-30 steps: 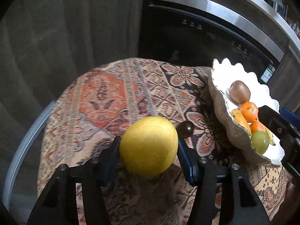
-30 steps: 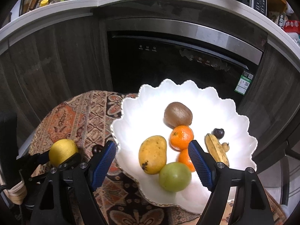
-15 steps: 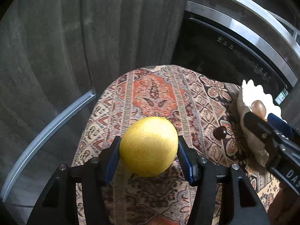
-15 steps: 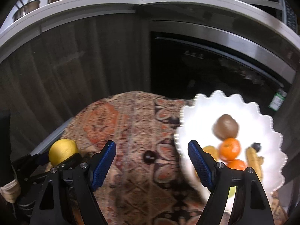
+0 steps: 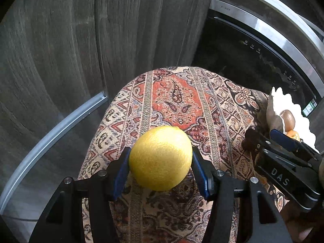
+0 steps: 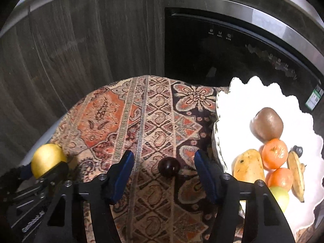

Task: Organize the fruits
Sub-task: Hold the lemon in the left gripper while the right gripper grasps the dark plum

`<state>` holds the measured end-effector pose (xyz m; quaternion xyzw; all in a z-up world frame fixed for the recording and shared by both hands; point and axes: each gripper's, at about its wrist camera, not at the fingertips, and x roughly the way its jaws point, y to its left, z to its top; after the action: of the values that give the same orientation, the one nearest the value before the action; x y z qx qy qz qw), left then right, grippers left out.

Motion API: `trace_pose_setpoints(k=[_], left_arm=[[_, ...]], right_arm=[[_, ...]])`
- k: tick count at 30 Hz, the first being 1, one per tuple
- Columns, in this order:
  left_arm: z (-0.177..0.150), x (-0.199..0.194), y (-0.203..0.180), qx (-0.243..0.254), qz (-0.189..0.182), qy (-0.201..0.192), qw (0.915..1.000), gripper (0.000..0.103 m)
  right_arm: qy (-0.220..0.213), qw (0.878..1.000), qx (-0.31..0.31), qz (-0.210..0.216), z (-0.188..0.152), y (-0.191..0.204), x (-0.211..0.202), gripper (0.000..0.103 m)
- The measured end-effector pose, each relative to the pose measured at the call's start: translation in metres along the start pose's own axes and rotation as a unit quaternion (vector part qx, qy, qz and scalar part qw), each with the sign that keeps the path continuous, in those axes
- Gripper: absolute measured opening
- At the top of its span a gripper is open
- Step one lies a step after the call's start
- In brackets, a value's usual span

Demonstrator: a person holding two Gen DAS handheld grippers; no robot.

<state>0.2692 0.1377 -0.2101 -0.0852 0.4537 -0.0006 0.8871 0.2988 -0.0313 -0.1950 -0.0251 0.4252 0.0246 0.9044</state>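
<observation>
My left gripper (image 5: 161, 159) is shut on a yellow lemon (image 5: 161, 158) and holds it just above the patterned cloth (image 5: 172, 101). The right wrist view shows that lemon (image 6: 47, 160) at its far left. A small dark round fruit (image 6: 169, 167) lies on the cloth (image 6: 141, 121) between the blue pads of my right gripper (image 6: 164, 158). Its jaws are closing, and the pads stand clear of the fruit on both sides. At the right, a white scalloped bowl (image 6: 243, 105) holds a kiwi (image 6: 267, 124), two mandarins (image 6: 274, 154), a mango (image 6: 248, 166), a green apple (image 6: 280, 197) and a banana (image 6: 296, 174).
Dark wooden cabinet doors (image 5: 81, 50) and a black appliance with a steel band (image 6: 222, 40) stand right behind the cloth-covered table. The cloth falls away at the far edge. The right gripper's body (image 5: 283, 166) sits at the right of the left wrist view, in front of the bowl (image 5: 283, 99).
My right gripper swung left from over the bowl, sank around the dark fruit, and its jaws narrowed. The left gripper carried the lemon leftward, away from the bowl.
</observation>
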Motion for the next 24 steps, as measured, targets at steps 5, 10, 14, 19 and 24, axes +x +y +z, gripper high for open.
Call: trace_pose_setpoints(k=[5, 10, 14, 19, 24], left_arm=[[0.0, 0.002, 0.002, -0.002, 0.003, 0.0, 1.0, 0.057], [0.001, 0.002, 0.003, -0.002, 0.002, -0.002, 1.0, 0.057], [0.001, 0.002, 0.004, -0.005, 0.001, -0.002, 1.0, 0.057], [0.001, 0.001, 0.006, -0.009, 0.0, -0.004, 0.9999, 0.057], [0.001, 0.001, 0.007, -0.011, -0.001, -0.004, 0.9999, 0.056]], right_arm=[[0.001, 1.0, -0.009, -0.014, 0.003, 0.004, 0.005, 0.058], [-0.011, 0.999, -0.036, -0.02, 0.003, 0.011, 0.002, 0.045], [-0.008, 0.999, -0.043, -0.025, 0.002, 0.017, 0.007, 0.044], [0.008, 0.999, -0.035, -0.014, 0.001, 0.02, 0.013, 0.043], [0.014, 0.999, -0.016, -0.035, -0.001, 0.019, 0.02, 0.043]])
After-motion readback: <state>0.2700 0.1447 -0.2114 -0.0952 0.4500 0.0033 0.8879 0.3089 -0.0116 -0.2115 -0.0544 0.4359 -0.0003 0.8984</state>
